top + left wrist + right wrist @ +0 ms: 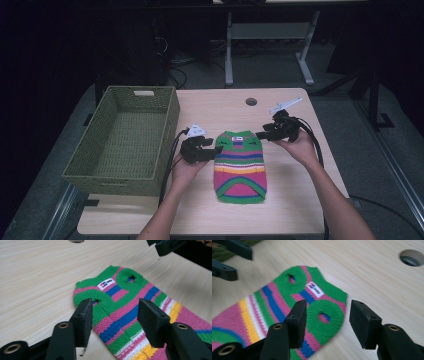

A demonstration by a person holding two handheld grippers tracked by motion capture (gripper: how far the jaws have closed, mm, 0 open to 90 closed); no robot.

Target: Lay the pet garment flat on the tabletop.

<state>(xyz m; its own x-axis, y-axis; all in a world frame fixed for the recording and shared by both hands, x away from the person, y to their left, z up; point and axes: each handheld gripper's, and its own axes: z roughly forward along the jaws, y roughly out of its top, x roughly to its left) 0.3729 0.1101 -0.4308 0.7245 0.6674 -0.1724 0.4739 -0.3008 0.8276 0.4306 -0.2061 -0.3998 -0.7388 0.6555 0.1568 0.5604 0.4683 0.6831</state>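
A: Striped knit sweater [240, 166] lying flat on the tabletop [290, 210], neck end toward the far edge, hem toward the person. Green collar and two green-ringed sleeve holes up top, a small white label [106, 284] between them; pink, blue, yellow and white bands farther down.

B: And at the left shoulder?

A: Left gripper [216, 150] just beside that shoulder, fingers [83, 319] released and spread above the knit, nothing pinched between them.

B: Same on the other side?

A: Right gripper [260, 135] at the right shoulder, fingers [364, 323] likewise parted, straddling the sleeve hole [323, 316] from above, no cloth held. Hard to tell whether either tip touches the knit.

B: Farther out?

A: Green woven basket [125, 140] on the left part of the tabletop, well apart from the sweater. Round cable hole [251, 101] near the far edge, beyond the collar. Forearms entering from the near side, black cables trailing from both grippers.
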